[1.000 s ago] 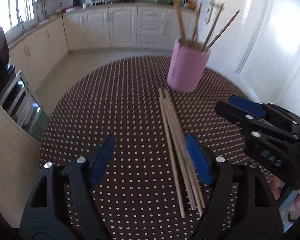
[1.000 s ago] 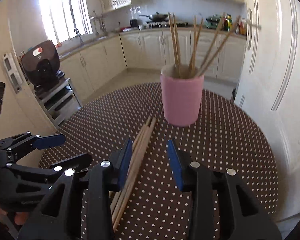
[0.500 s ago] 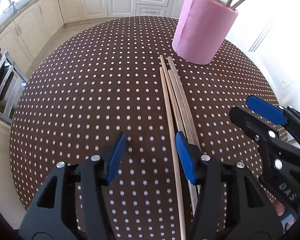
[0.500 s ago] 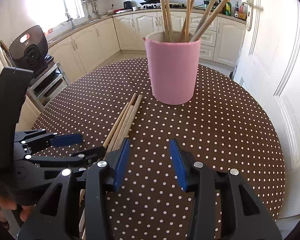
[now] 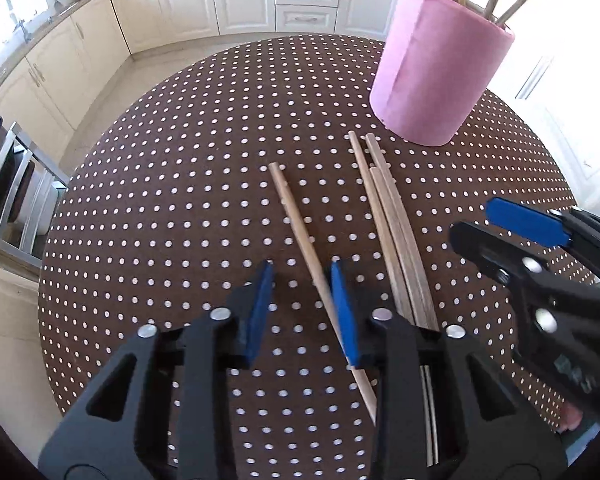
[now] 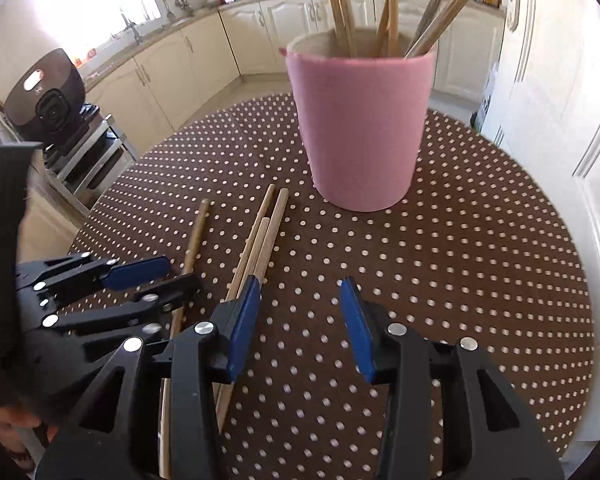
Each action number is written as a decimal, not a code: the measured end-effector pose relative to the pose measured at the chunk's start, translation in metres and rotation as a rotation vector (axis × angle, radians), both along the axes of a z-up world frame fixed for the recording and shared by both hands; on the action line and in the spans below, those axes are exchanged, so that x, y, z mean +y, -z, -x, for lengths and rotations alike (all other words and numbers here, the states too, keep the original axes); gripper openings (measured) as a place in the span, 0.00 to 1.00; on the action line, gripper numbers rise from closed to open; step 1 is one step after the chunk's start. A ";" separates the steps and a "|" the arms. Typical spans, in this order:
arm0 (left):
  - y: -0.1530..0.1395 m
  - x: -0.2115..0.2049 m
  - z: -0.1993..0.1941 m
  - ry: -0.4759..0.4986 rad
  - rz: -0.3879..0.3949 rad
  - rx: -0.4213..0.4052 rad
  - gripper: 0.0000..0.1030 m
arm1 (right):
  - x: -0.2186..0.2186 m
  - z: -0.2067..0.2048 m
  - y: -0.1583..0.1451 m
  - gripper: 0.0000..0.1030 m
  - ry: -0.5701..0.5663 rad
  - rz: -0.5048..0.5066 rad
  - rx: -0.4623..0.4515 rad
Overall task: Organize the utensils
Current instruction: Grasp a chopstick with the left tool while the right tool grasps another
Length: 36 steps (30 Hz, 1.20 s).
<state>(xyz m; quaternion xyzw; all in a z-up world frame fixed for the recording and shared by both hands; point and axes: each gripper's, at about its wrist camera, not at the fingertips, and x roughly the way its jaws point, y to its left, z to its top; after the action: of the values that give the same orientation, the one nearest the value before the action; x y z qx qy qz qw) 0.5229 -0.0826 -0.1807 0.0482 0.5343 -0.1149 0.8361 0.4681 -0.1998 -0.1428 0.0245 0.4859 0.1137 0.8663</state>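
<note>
On the left, a black cooker (image 6: 46, 98) sits on a metal rack beside the cream kitchen cabinets (image 5: 188, 0). The round surface (image 5: 160, 200) wears a brown cloth with white dots. The left gripper (image 5: 302, 280) points steeply down at it, and its blue-padded fingers (image 5: 260, 304) are closing with a single chopstick (image 5: 296, 220) lying between them; the stick runs along the inner face of the right-hand pad, but the other pad stands clear of it, so nothing is pinched. That single chopstick lies apart from, and to the left of, a bundle of three chopsticks (image 5: 392, 216) resting side by side on the cloth, their far ends near the foot of the pink cup (image 5: 432, 68). The cup stands upright toward the far right of the surface, holding several more chopsticks (image 6: 392, 4) that lean out of its top. The right gripper (image 6: 300, 284) hovers just right of the bundle, its fingers (image 6: 356, 328) spread part way with only dotted cloth between them; its left pad sits over the near part of the bundle. A white door (image 6: 548, 80) closes off the right side
</note>
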 end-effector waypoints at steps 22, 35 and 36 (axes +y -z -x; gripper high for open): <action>0.004 0.011 -0.018 0.007 0.023 -0.014 0.24 | 0.028 -0.027 0.010 0.22 -0.003 0.063 0.069; 0.005 0.031 -0.023 -0.018 0.037 -0.027 0.15 | 0.048 -0.040 0.019 0.07 -0.025 0.121 0.055; 0.006 0.029 -0.023 -0.021 0.034 -0.032 0.14 | 0.047 -0.040 0.019 0.06 -0.023 0.112 0.050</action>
<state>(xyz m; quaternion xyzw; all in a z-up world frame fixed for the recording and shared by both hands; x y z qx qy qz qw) 0.5456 -0.0541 -0.1866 0.0302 0.5191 -0.1146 0.8465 0.5080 -0.1532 -0.1617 -0.0269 0.5134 0.0955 0.8524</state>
